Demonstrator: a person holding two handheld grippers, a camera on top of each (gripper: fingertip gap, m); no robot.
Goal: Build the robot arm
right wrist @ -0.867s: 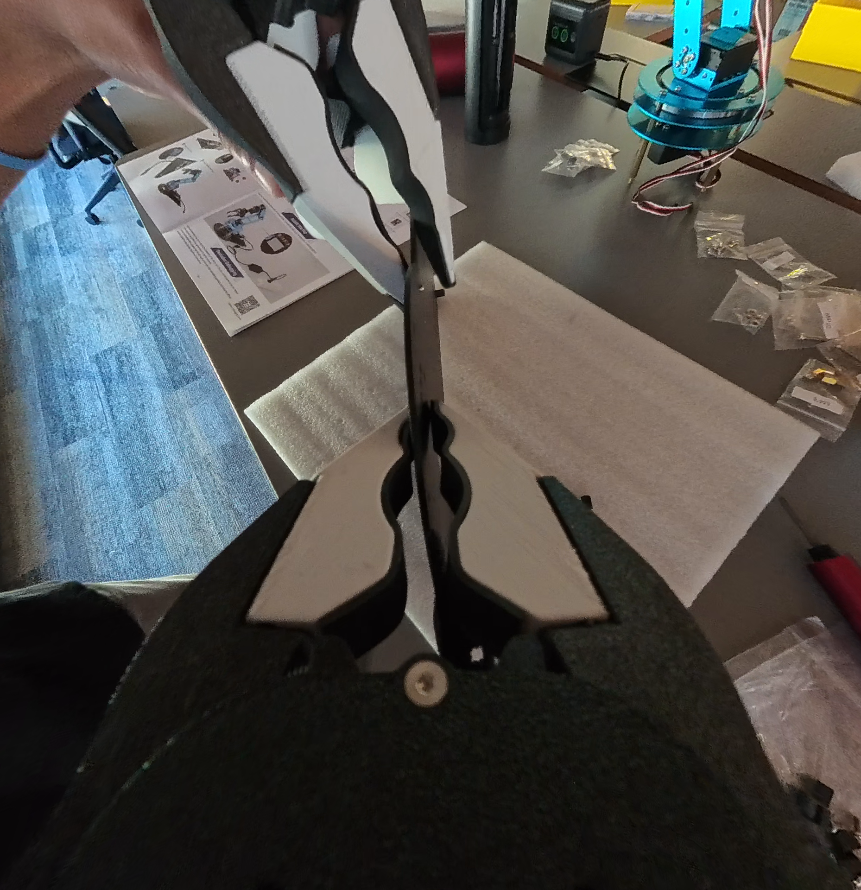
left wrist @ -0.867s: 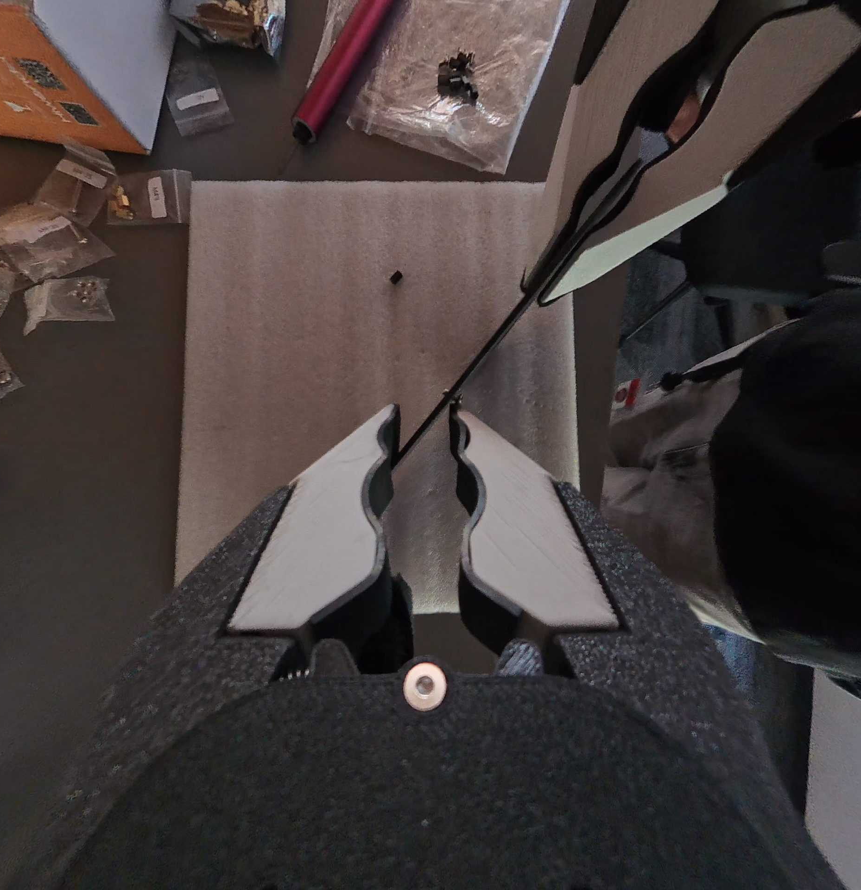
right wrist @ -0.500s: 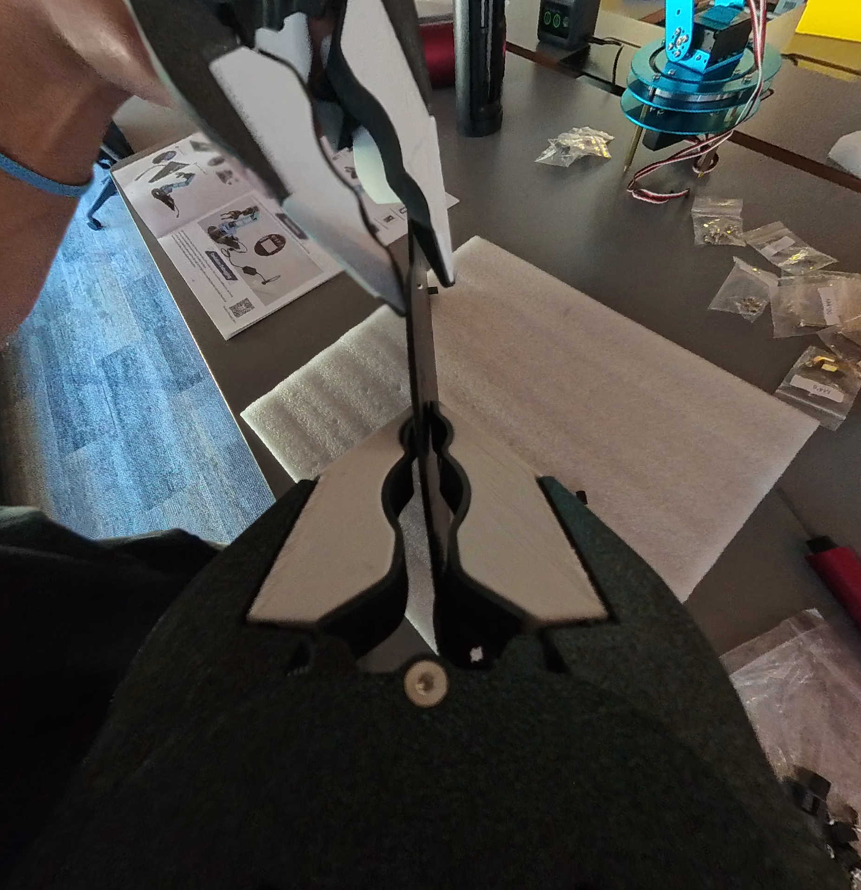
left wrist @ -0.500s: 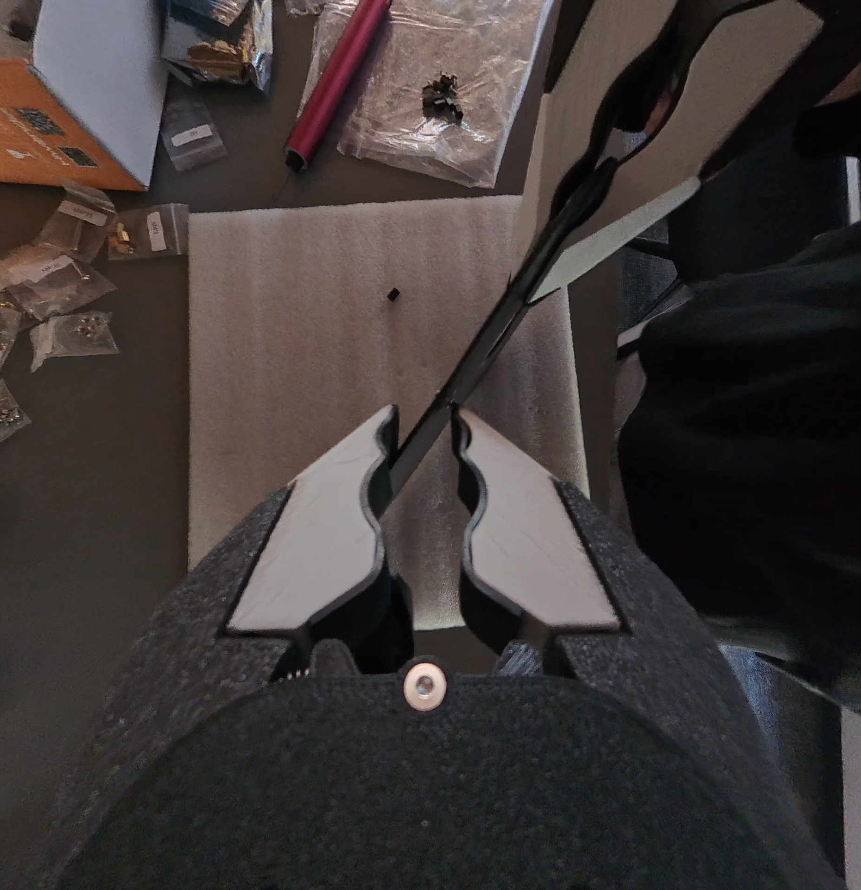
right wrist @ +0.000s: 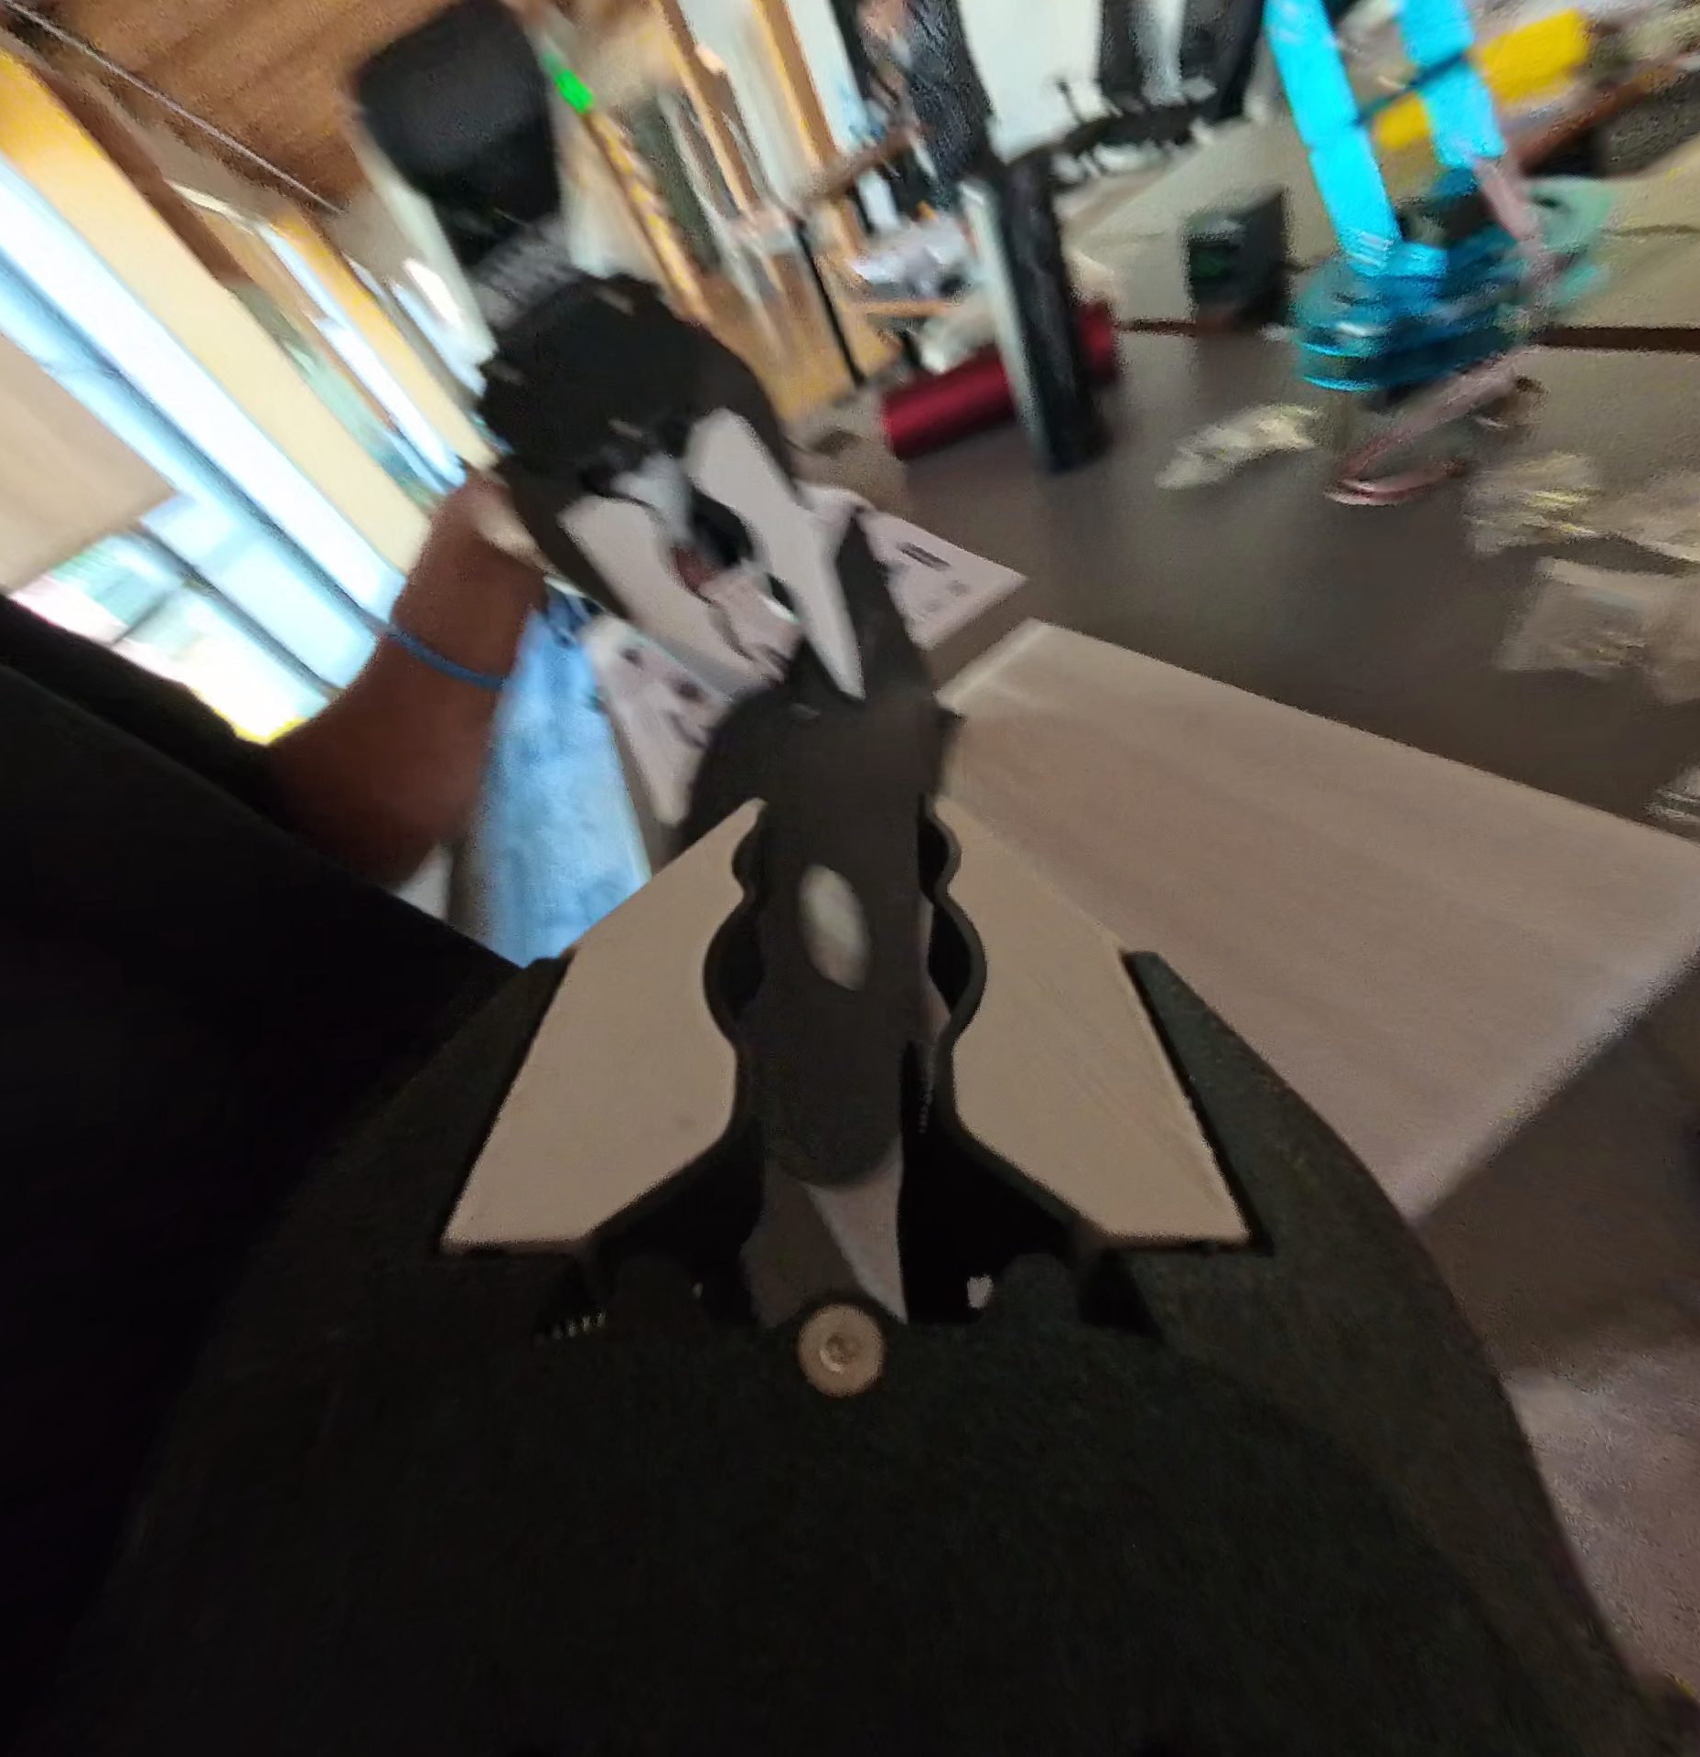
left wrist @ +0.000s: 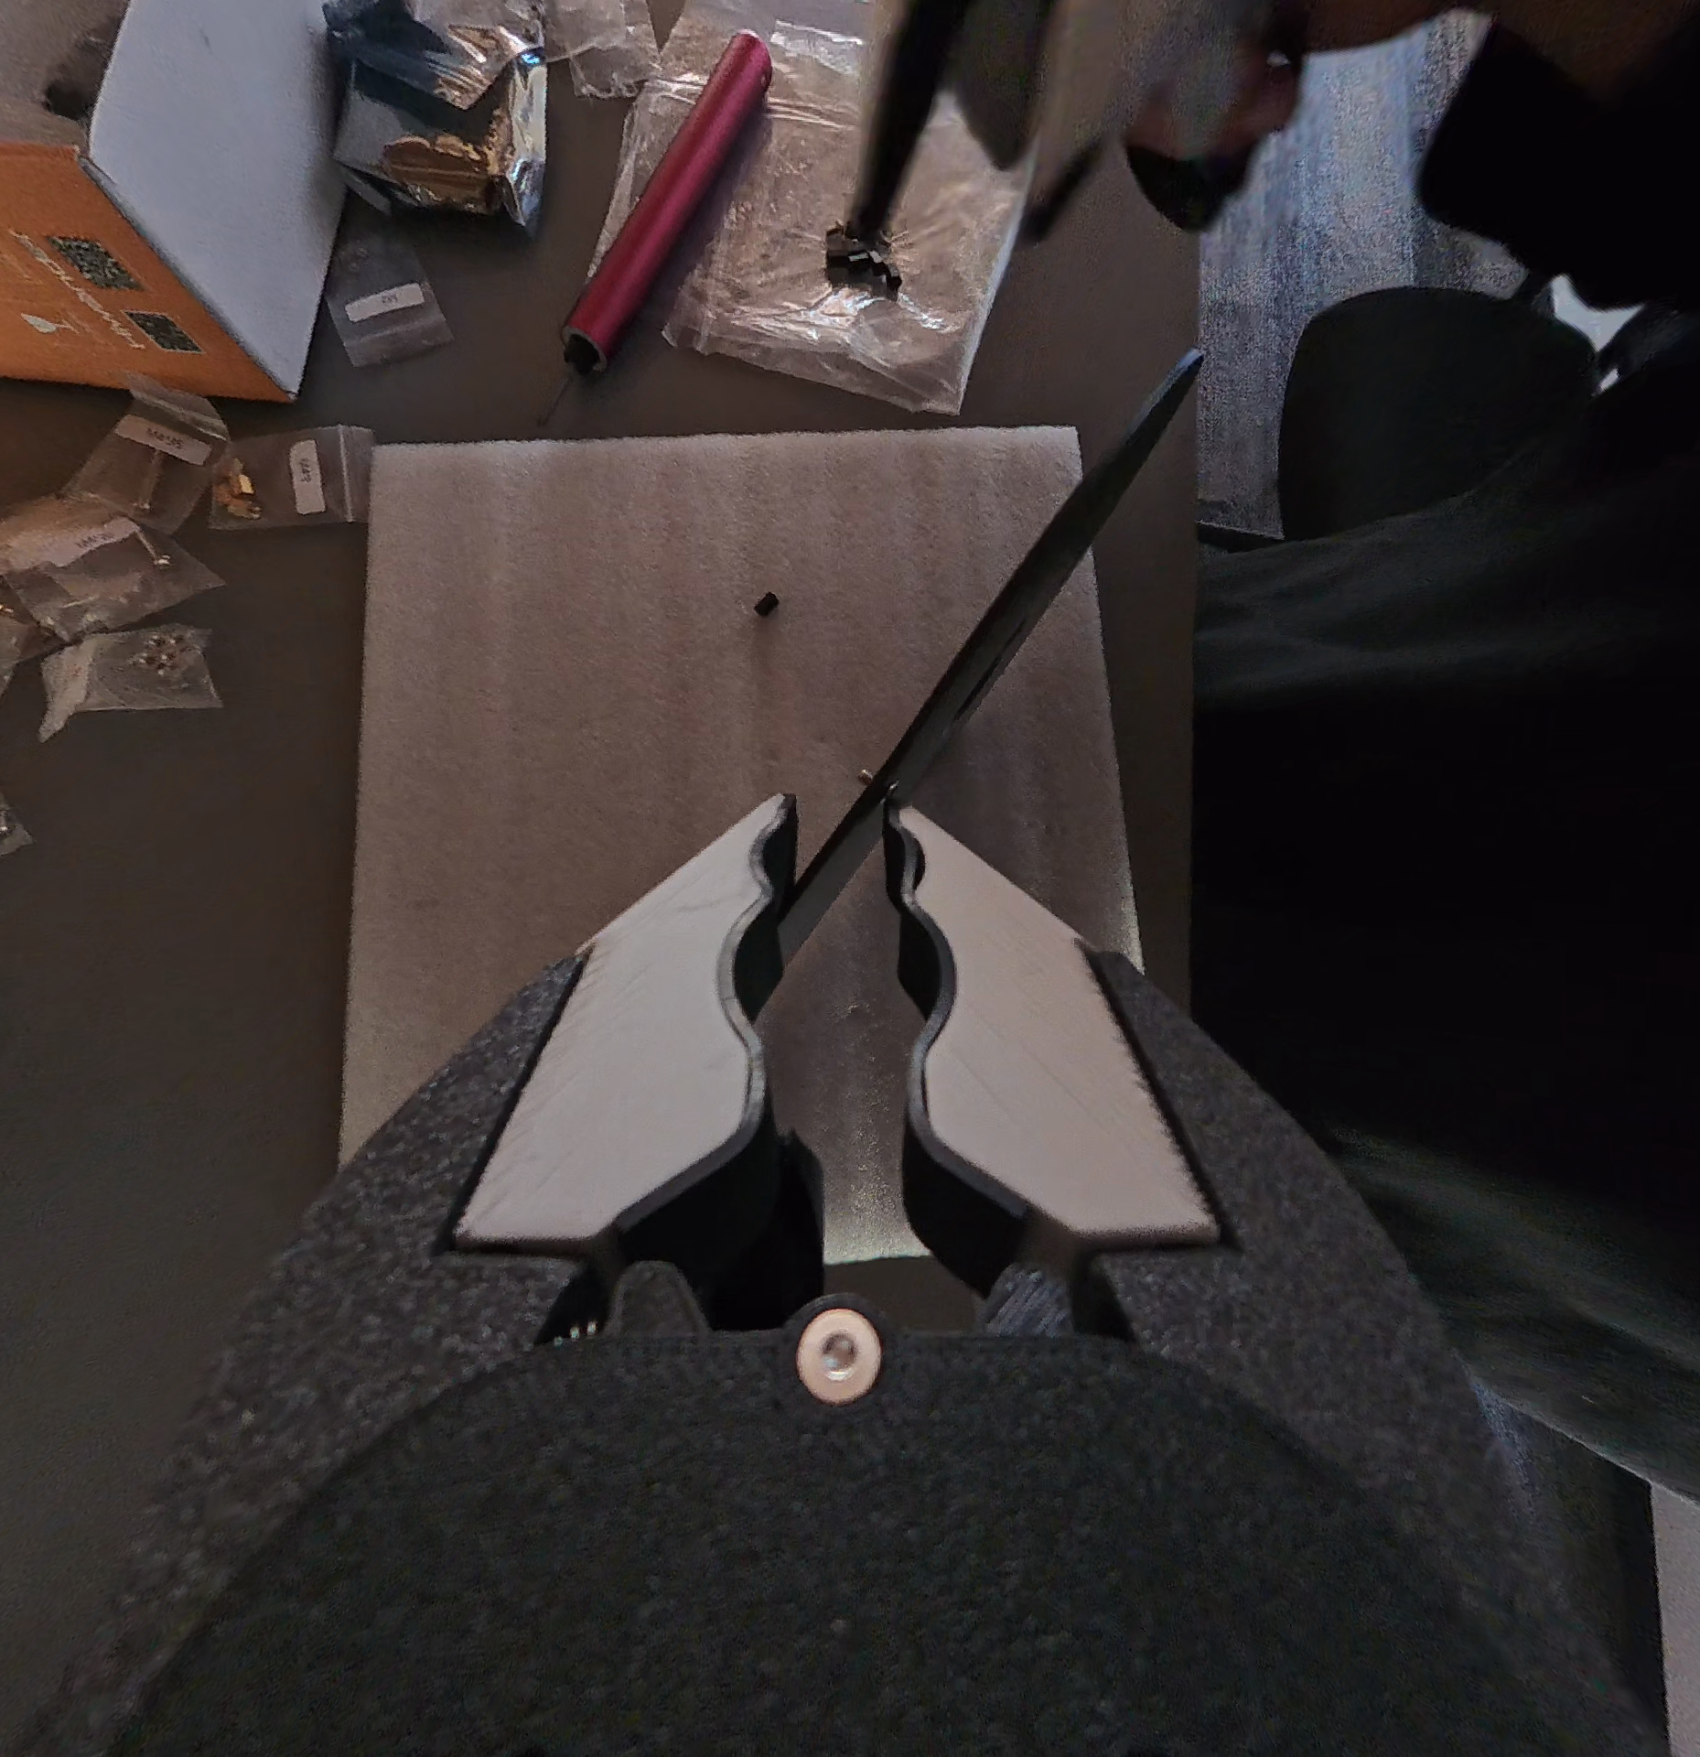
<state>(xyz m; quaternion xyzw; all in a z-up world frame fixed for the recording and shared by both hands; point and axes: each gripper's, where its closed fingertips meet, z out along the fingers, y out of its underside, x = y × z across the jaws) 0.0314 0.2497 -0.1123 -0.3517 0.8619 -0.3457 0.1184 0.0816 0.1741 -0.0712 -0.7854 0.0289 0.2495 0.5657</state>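
Observation:
My left gripper (left wrist: 839, 808) is shut on a thin black plate (left wrist: 1017, 608) that slants up and to the right above a white foam sheet (left wrist: 590, 713). The plate's far end is free. My right gripper (left wrist: 970, 143) is a blur at the top, apart from the plate. In the blurred right wrist view my right gripper (right wrist: 846, 808) has its fingers parted. The plate (right wrist: 827, 1046), with an oval hole, shows between them and runs to the left gripper (right wrist: 818, 656). A small black part (left wrist: 765, 603) lies on the foam.
A red tool (left wrist: 670, 204), a plastic bag of black parts (left wrist: 827, 285), an orange box (left wrist: 86, 285) and small parts bags (left wrist: 114, 589) lie beyond and left of the foam. A blue machine (right wrist: 1398, 314) and a booklet (right wrist: 941, 580) are on the table. A person's arm (right wrist: 428, 685) is at left. Left tips to right tips: about 11 cm. To reach the blue machine (right wrist: 1398, 314) in a straight line is about 35 cm for my left fingers, about 40 cm for my right.
The right gripper has opened, let go of the plate and swung away fast. The left gripper keeps the plate, which has turned to show more of its face.

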